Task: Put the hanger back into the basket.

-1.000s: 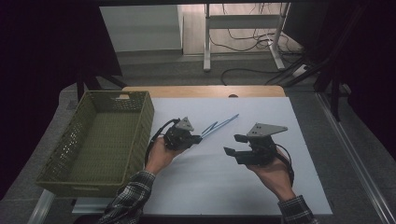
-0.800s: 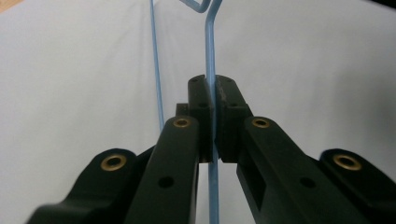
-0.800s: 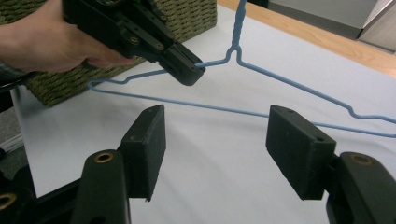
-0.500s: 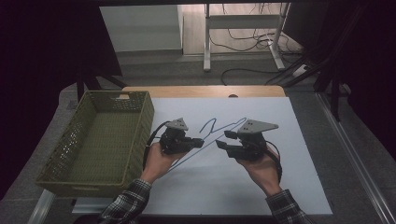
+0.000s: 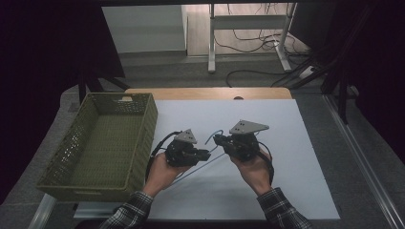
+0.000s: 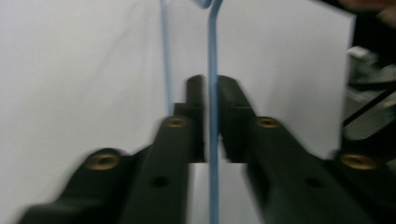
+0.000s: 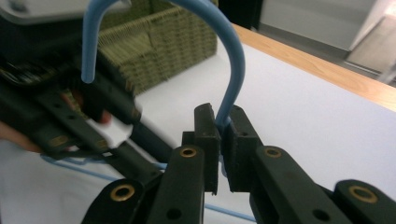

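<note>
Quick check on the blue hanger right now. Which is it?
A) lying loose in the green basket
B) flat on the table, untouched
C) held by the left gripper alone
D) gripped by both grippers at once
D: the left gripper is shut on the blue hanger wire, and the right gripper clamps its hook stem.

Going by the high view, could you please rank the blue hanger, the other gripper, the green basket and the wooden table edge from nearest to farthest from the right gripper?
From the right gripper:
1. Blue hanger: clamped in its jaws.
2. Left gripper: just to its left, also on the hanger.
3. Wooden table edge: beyond it, at the far side.
4. Green basket: far left of the table.
</note>
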The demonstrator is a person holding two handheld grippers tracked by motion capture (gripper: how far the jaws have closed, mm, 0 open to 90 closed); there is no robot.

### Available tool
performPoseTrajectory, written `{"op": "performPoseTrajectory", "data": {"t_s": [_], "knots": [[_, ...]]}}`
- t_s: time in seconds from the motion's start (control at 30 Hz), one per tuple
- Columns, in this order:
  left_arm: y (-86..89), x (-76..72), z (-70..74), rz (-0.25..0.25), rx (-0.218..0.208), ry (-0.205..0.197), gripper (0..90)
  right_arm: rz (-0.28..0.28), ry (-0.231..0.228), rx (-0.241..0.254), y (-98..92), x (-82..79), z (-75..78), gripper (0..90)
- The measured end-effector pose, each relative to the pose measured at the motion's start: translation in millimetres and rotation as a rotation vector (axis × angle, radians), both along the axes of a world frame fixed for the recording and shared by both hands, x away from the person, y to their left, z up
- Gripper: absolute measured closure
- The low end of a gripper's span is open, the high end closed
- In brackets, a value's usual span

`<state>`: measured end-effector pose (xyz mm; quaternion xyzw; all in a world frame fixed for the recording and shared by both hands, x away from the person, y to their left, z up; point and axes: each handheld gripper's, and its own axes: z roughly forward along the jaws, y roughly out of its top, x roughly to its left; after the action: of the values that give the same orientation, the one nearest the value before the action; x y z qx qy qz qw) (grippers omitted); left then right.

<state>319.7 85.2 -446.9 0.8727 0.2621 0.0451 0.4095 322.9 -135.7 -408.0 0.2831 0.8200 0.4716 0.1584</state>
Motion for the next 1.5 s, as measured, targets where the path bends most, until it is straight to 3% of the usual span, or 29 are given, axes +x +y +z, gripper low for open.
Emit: {"op": "performPoseTrajectory", "data": {"t_s": [0.1, 0.17, 0.27, 0.43, 0.6, 0.63, 0.77, 0.9, 1.1, 1.5], "knots": [[2.7, -3.1, 4.6, -0.016, 0.041, -0.01, 55.2, -0.025, 0.016, -0.032, 1.4, -0.8, 1.9, 85.3], [2.7, -3.1, 6.5, -0.031, 0.047, 0.004, 53.2, -0.026, 0.036, -0.026, 1.2, -0.5, 2.0, 85.4], [0.0, -0.7, 8.4, -0.061, 0.067, 0.034, 60.6, -0.014, 0.059, -0.026, 3.2, -0.8, 1.6, 85.3], [-3.0, 5.8, 10.4, -0.139, 0.067, 0.133, 81.8, 0.024, 0.069, -0.031, 6.9, -3.7, 1.4, 85.3], [-1.7, 10.2, 9.1, -0.144, 0.073, 0.188, 87.0, 0.044, 0.071, -0.039, 8.6, -5.4, 0.9, 85.2], [-0.9, 11.1, 8.3, -0.15, 0.069, 0.201, 87.2, 0.046, 0.073, -0.04, 9.0, -6.0, 0.7, 85.2], [3.5, 11.5, 6.8, -0.125, -0.02, 0.248, 87.5, 0.051, 0.061, -0.039, 8.4, -7.3, 1.9, 83.5], [10.1, 14.1, 10.7, -0.109, -0.057, 0.279, 87.6, 0.044, 0.063, 0.015, 0.7, -9.4, 9.8, 67.9], [19.0, 14.1, 20.0, -0.073, -0.088, 0.274, 87.5, 0.026, 0.064, 0.014, -18.7, -17.4, 18.2, 53.8], [39.9, 11.8, 48.9, -0.029, -0.099, 0.229, 87.5, -0.013, 0.112, 0.023, -58.6, -35.3, 12.4, 33.6]]}}
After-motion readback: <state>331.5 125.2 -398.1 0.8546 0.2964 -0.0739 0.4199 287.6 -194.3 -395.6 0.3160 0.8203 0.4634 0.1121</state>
